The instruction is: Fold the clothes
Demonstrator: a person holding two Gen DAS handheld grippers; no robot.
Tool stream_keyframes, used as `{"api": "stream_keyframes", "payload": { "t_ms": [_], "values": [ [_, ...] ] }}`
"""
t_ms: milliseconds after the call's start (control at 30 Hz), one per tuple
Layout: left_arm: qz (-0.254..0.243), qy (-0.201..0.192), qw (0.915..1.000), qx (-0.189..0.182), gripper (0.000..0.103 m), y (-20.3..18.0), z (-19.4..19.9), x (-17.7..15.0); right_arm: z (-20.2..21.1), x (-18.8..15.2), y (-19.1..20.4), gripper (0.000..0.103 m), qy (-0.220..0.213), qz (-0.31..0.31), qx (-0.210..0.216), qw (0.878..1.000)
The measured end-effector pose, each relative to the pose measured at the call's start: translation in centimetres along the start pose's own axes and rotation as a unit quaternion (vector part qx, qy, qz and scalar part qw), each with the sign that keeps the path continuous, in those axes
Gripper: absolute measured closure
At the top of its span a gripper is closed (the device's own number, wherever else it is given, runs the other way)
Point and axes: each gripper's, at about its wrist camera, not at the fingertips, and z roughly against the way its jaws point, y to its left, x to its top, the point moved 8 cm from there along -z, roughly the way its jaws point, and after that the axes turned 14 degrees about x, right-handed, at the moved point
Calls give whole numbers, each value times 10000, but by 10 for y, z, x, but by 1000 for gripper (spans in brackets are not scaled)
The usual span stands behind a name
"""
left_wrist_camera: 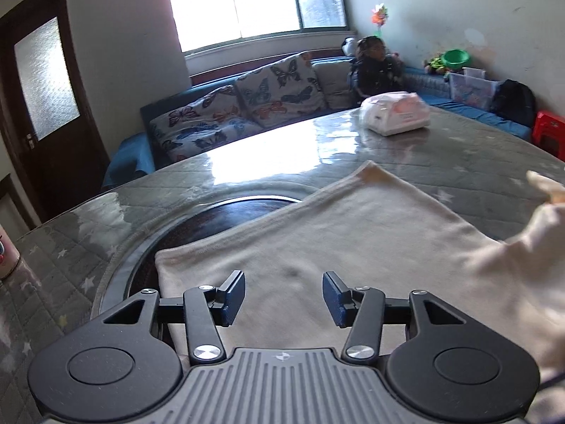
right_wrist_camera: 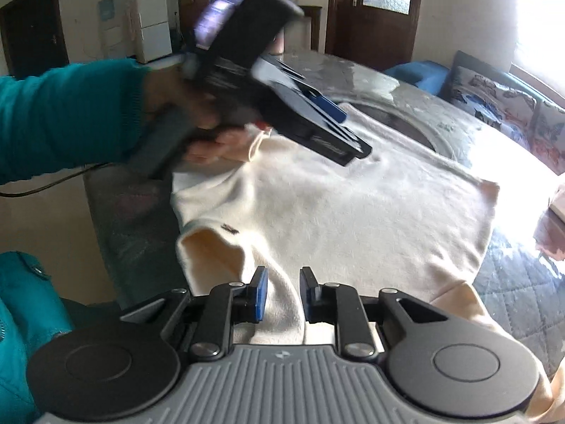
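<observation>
1. The round table [left_wrist_camera: 476, 148] is bearing the cream sweater [right_wrist_camera: 353, 212], lying spread flat.
2. The left gripper [left_wrist_camera: 283, 296] is hovering above it, jaws apart, empty.
3. The right gripper [right_wrist_camera: 283, 295] is straddling a fabric ridge, jaws narrowly apart.

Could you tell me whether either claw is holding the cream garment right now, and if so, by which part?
Neither: the left claw is open above the cream garment, and the right claw stands slightly apart, with no fabric pinched.
</observation>
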Motion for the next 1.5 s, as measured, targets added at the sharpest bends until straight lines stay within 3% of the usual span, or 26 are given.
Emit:
{"api": "stream_keyframes", "payload": {
  "t_ms": [167,333,567,933,1200,1367,1500],
  "values": [
    [-164,-148,9996,-176,51,-12,34,-17,4,-4,0,84,32,-35,1,10000],
    [-281,-319,9988,-232,51,-22,59,-35,13,-1,-9,82,-253,-212,-119,9994],
    [-427,-197,9977,-487,53,-35,79,-65,16,-16,-13,81,-313,-542,-230,9978],
    [-654,-459,9964,-299,53,-25,100,-74,20,-26,-7,81,-396,-616,-296,9969],
    [-555,-222,9977,-311,54,-21,98,-83,12,-22,-5,77,-417,-529,-245,9974],
    [-348,-377,9982,-308,52,-16,99,-65,37,-21,-13,76,-788,-732,-459,9931],
    [-177,-445,9976,-494,51,-29,96,-50,70,-27,-50,76,-1092,-1121,-1162,9808]
  ]
}}
